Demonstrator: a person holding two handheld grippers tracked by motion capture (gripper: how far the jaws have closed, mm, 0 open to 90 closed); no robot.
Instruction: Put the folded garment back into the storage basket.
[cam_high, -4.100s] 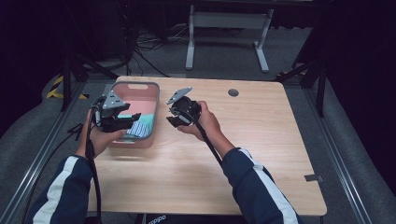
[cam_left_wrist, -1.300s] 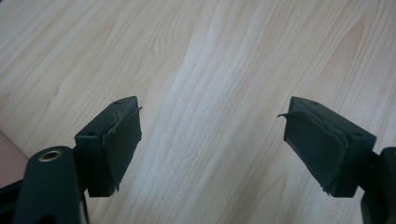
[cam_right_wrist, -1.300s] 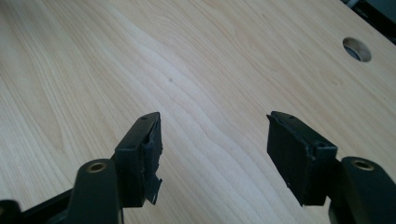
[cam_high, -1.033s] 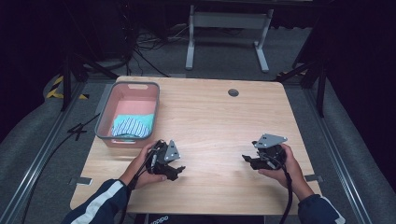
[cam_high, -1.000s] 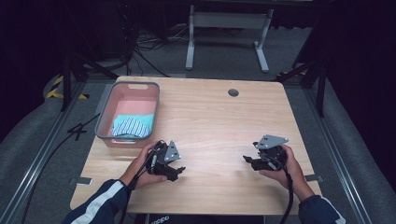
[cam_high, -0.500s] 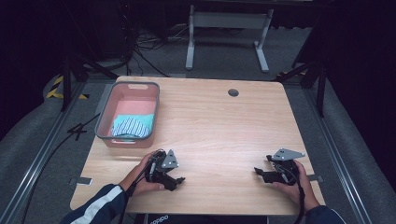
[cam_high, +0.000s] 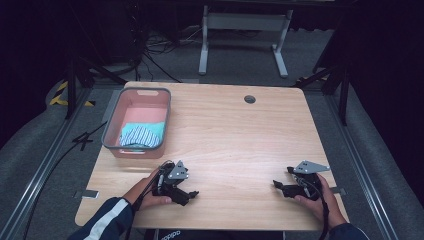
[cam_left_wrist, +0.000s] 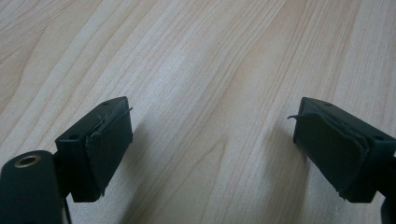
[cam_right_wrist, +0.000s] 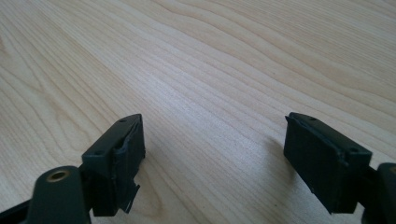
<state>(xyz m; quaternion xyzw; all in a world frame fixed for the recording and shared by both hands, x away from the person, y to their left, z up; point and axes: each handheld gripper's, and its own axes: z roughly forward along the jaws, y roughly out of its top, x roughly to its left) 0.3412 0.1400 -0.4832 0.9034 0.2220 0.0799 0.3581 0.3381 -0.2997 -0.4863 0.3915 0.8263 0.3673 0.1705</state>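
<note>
High view shows the striped white-and-teal folded cloth (cam_high: 141, 135) lying in the near end of the pink plastic basket with a grey rim (cam_high: 111, 120), which stands at the far left of the light wooden table (cam_high: 240, 140). The left gripper (cam_high: 189, 194) rests low at the near edge, just short of the basket's near wall; the right gripper (cam_high: 276, 185) sits well apart at the near right. In the left gripper view its black jaws stand wide apart over bare wood, holding nothing, and the right gripper view shows the same for the other. The cloth looks soft, light and limp, so it would likely sag and unfold if lifted by one corner. A pinch on a thick folded edge, perhaps one gripper at each end, seems the safest hold. The basket's walls leave little room beside it.
</note>
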